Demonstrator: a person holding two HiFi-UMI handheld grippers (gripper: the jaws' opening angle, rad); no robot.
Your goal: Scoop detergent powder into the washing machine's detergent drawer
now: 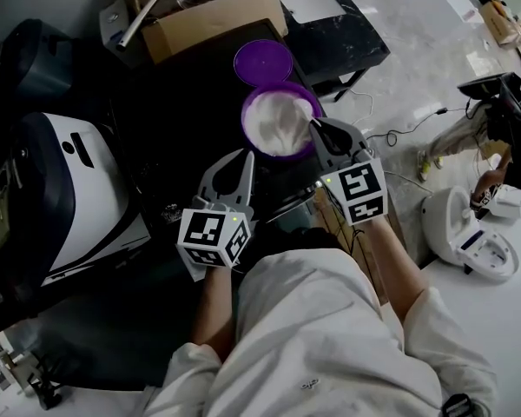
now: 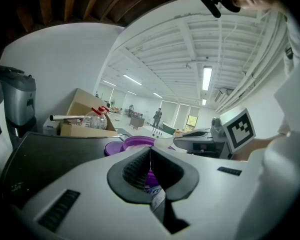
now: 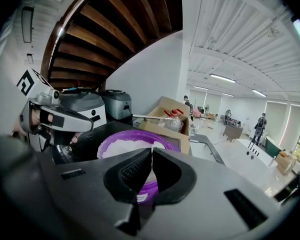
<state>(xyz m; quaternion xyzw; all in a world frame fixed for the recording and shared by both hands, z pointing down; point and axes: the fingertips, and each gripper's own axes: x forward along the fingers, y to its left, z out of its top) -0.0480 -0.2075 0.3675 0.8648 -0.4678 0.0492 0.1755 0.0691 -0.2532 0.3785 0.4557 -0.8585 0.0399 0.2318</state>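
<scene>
Head view:
- Tub (image 1: pixel 244 118), purple, open, sits centre frame on a black top (image 1: pixel 178 102)
- It is filled with white powder (image 1: pixel 278 122)
- Lid (image 1: pixel 263 62), purple, lies flat just above the tub in frame, its edge touching or nearly touching the tub rim
- Box (image 1: pixel 210 14), cardboard, at upper centre behind the lid; it holds a clear bottle and a tube
- White and dark machine (image 1: pixel 69 189) at the left of frame

Left gripper (image 1: pixel 243 159):
- Below and left of the tub in the head view, tips pointing up-frame toward the tub's near wall
- Near the tub; contact cannot be told
- Left gripper view: the two pads are pressed together along a thin vertical seam, with nothing seen between them
- The tub's purple wall and label show through the opening under the pads, and the tub rim sits just beyond

Right gripper (image 1: pixel 315 130):
- At the tub's right rim in the head view, tips over the rim edge next to the powder
- Right gripper view: jaws closed, pads meeting at a narrow pale seam
- Cannot tell whether anything thin sits in that seam
- The tub and powder fill the centre of that view, directly past the tips
- The left gripper shows at the left edge of that view, and the box at centre right

Both marker cubes face the head camera, low centre of frame, above the person's pale sleeves
</scene>
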